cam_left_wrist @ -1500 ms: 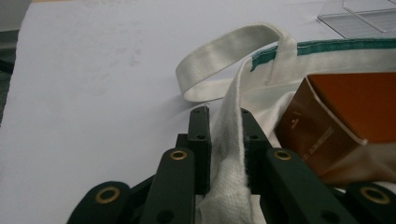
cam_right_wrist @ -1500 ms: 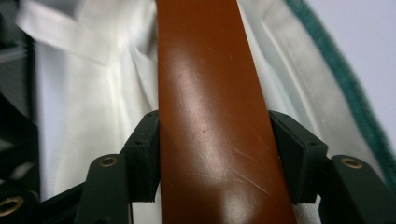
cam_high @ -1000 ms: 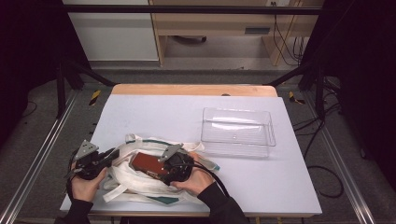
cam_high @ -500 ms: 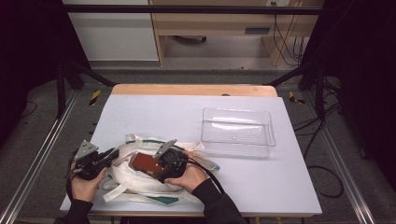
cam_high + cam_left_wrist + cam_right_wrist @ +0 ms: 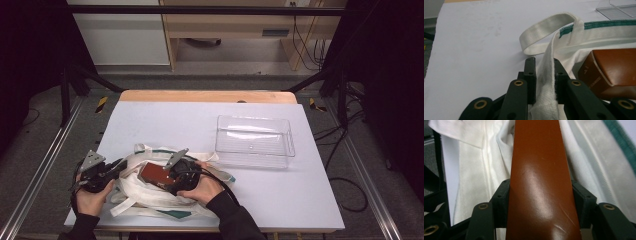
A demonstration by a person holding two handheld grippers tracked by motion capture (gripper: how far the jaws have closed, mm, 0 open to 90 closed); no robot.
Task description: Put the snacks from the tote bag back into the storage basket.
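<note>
A white cloth bag (image 5: 150,199) with green trim lies at the table's front left. My left gripper (image 5: 118,169) is shut on the bag's upright cloth edge (image 5: 546,75), the pads (image 5: 531,72) pressing it from both sides, and a handle loop (image 5: 544,30) curls beyond. A glossy brown box (image 5: 154,173) rests at the bag's mouth and is also seen as the brown box (image 5: 614,67) to the right of the jaws. My right gripper (image 5: 169,181) holds this brown box (image 5: 539,165) by its sides; its jaws have just been closing on it. White bag cloth (image 5: 474,170) lies under and around the box.
A clear plastic tray (image 5: 252,120) stands at the right of the middle of the pale table (image 5: 165,120). The bag's straps (image 5: 127,205) trail near the front edge. Black frame posts and cables stand beyond the table's sides.
The right hand with the brown box has shifted slightly left, toward the left gripper. The left hand and the bag's edge have stayed put.
</note>
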